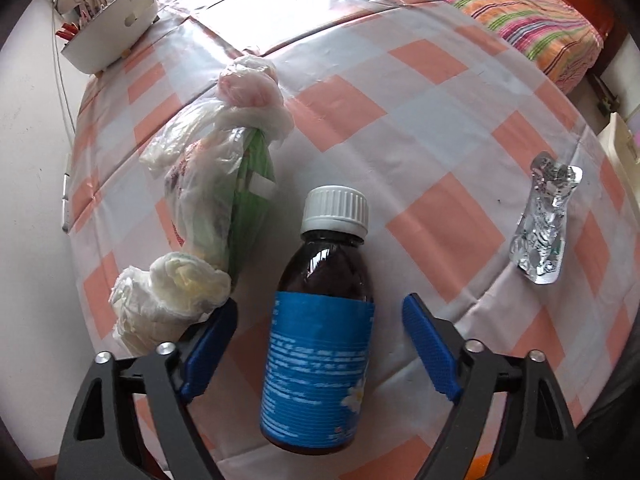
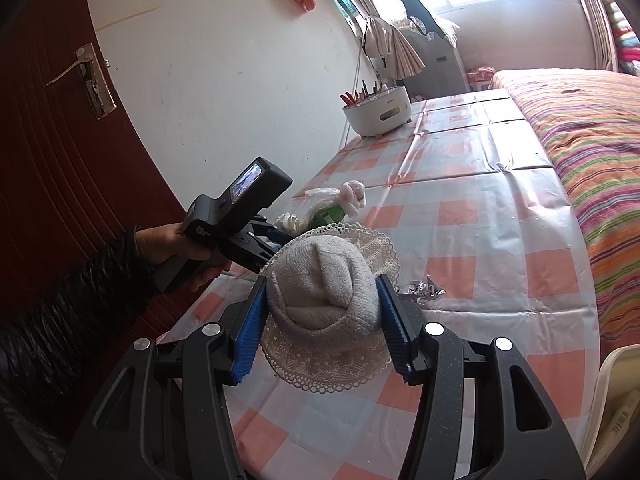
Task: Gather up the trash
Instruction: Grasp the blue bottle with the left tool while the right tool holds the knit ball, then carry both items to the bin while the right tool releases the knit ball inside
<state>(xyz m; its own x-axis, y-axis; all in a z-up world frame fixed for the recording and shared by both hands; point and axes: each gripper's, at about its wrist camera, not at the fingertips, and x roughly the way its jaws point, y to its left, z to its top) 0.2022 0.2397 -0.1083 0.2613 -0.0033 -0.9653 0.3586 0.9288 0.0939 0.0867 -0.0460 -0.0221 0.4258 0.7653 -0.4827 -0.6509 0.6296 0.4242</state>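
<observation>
- Two grippers are seen: the left gripper (image 1: 320,344) is spread around a brown bottle (image 1: 320,336), untouched.
- The right gripper (image 2: 322,320) is clenched on a knitted bundle (image 2: 324,292).
- The round bottle could be rolled away by uneven closing.

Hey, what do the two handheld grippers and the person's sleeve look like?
Both the left gripper and the right gripper have black angular frames, silver bolts and ribbed blue pads. The left one carries a small screen. The sleeve is dark and quilted.
</observation>
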